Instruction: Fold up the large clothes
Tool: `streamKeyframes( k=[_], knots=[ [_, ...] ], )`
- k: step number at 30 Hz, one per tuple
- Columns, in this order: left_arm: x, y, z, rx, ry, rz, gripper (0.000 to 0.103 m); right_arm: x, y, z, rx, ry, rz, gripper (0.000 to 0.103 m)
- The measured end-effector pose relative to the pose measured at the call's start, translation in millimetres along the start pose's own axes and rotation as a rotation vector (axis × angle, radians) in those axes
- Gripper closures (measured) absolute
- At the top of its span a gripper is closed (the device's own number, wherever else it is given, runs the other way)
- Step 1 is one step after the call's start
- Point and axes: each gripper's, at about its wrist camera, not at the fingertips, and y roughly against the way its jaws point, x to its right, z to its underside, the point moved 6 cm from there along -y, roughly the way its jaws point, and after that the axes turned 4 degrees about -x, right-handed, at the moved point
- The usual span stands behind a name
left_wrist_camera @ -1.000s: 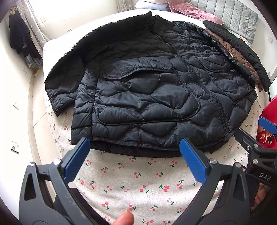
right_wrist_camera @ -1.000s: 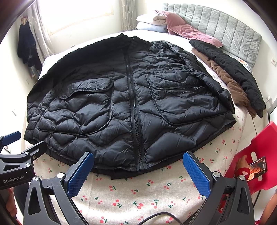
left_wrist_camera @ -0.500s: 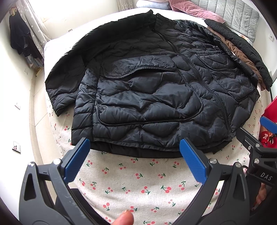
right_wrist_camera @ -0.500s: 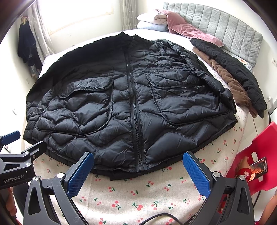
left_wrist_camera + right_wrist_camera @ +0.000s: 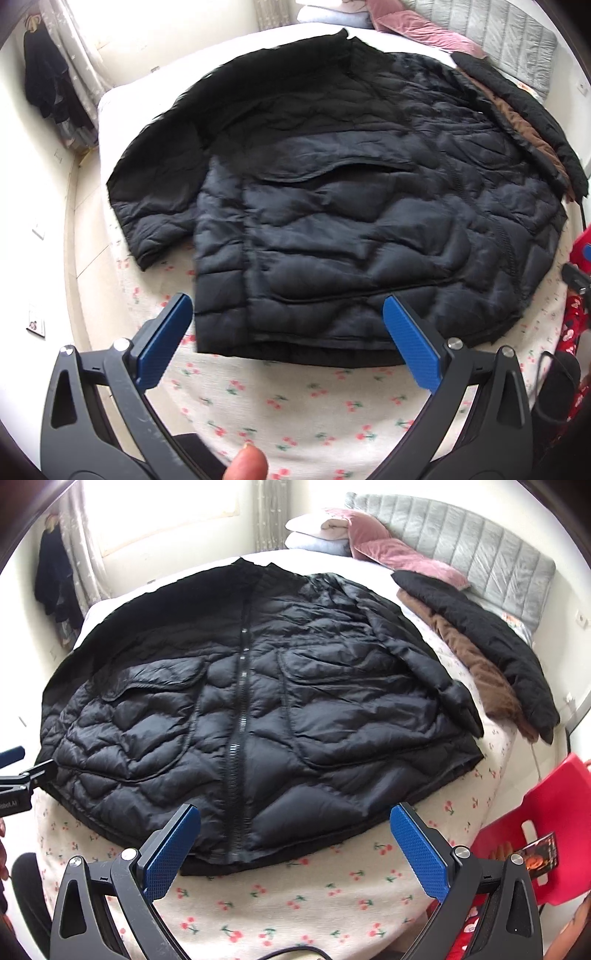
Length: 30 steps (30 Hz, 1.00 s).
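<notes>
A large black quilted puffer jacket (image 5: 332, 221) lies spread flat, front up and zipped, on a bed with a cherry-print sheet (image 5: 288, 402). It also fills the right wrist view (image 5: 240, 709). My left gripper (image 5: 288, 343) is open and empty, hovering over the jacket's near hem at its left half, with the left sleeve (image 5: 155, 192) beyond. My right gripper (image 5: 295, 849) is open and empty above the hem near the zipper's lower end (image 5: 232, 834). The right sleeve (image 5: 424, 664) lies folded along the jacket's right side.
A black garment (image 5: 491, 642) and a brown one (image 5: 476, 668) lie along the bed's right side. Pillows (image 5: 332, 535) and a grey headboard (image 5: 480, 554) are at the far end. A red chair (image 5: 546, 830) stands right of the bed. Dark clothes (image 5: 44, 81) hang at far left.
Both grippers have moved forward toward the jacket; its hem now reaches between the fingertips. The left view is blurred from motion. Jaws stay open.
</notes>
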Motion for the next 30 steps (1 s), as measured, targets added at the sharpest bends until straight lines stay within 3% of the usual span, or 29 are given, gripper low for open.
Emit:
streamKeyframes(
  k=[4, 6, 9, 12, 14, 15, 17, 18, 19, 21, 25, 27, 30],
  knots=[
    [-27, -14, -1, -0.066, 0.063, 0.091, 0.000, 50, -15, 5, -0.108, -0.116, -0.089, 0.000],
    [-38, -20, -2, -0.077, 0.113, 0.167, 0.000, 76, -20, 6, -0.149, -0.168, -0.079, 0.000],
    [-44, -33, -4, -0.092, 0.159, 0.289, 0.007, 119, -28, -5, -0.113, -0.296, -0.136, 0.000],
    [-42, -59, 0, -0.177, 0.224, 0.408, 0.027, 149, -50, -13, -0.123, -0.384, -0.140, 0.000],
    [-36, -68, 5, -0.216, 0.245, 0.455, 0.050, 163, -64, -15, -0.133, -0.432, -0.150, 0.000],
    [-32, -73, 10, -0.232, 0.257, 0.480, 0.055, 172, -72, -17, -0.128, -0.457, -0.157, 0.000],
    [-24, -72, 14, -0.226, 0.245, 0.514, 0.078, 189, -92, -19, -0.131, -0.531, -0.191, 0.009],
    [-21, -70, 16, -0.219, 0.240, 0.535, 0.083, 194, -100, -19, -0.131, -0.547, -0.196, 0.031],
    [-20, -69, 15, -0.212, 0.241, 0.534, 0.088, 196, -110, -19, -0.136, -0.553, -0.197, 0.063],
    [-22, -59, 15, -0.178, 0.242, 0.522, 0.092, 185, -122, -17, -0.154, -0.522, -0.216, 0.093],
    [-41, -33, 9, -0.094, 0.239, 0.466, 0.093, 158, -97, -21, -0.132, -0.430, -0.149, 0.098],
    [-50, -15, 9, -0.063, 0.224, 0.431, 0.094, 139, -65, -21, -0.100, -0.376, -0.139, 0.098],
    [-53, 0, 21, -0.075, 0.159, 0.368, 0.094, 121, -38, -14, -0.105, -0.300, -0.089, 0.097]
  ],
)
